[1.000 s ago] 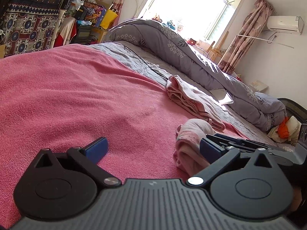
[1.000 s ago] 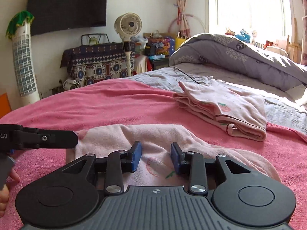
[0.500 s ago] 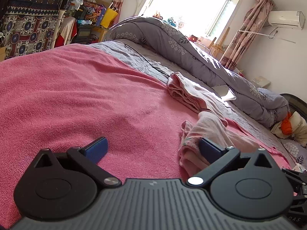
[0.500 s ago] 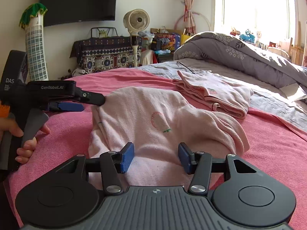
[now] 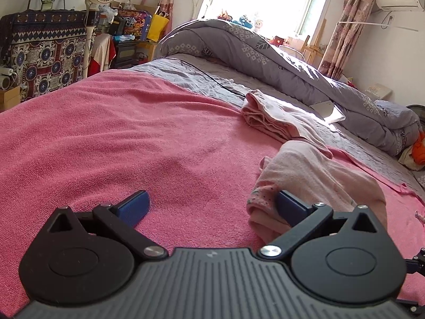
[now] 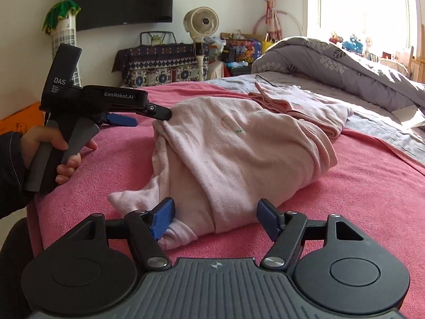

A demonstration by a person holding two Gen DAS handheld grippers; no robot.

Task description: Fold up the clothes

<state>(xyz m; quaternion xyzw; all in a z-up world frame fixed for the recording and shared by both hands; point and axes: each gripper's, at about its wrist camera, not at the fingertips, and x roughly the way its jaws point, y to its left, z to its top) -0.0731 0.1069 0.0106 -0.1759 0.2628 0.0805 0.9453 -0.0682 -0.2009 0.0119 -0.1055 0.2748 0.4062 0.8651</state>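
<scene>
Right wrist view: both claws, right claw (image 6: 215, 218) and left claw (image 6: 148, 114), spread wide, bracket the bundled pink garment (image 6: 239, 154) on the bed (image 6: 372, 186), apparently positioned for the next fold.

Pale pink garment (image 6: 239, 156) lies bunched, half-folded; folded pink pile (image 6: 300, 103) behind.

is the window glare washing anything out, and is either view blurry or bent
Left wrist view: window blown white, sun glare bleaching the folded pink garment; fisheye bends the room edges. Right wrist view: window overexposed too, pink top evenly lit and sharp.
</scene>
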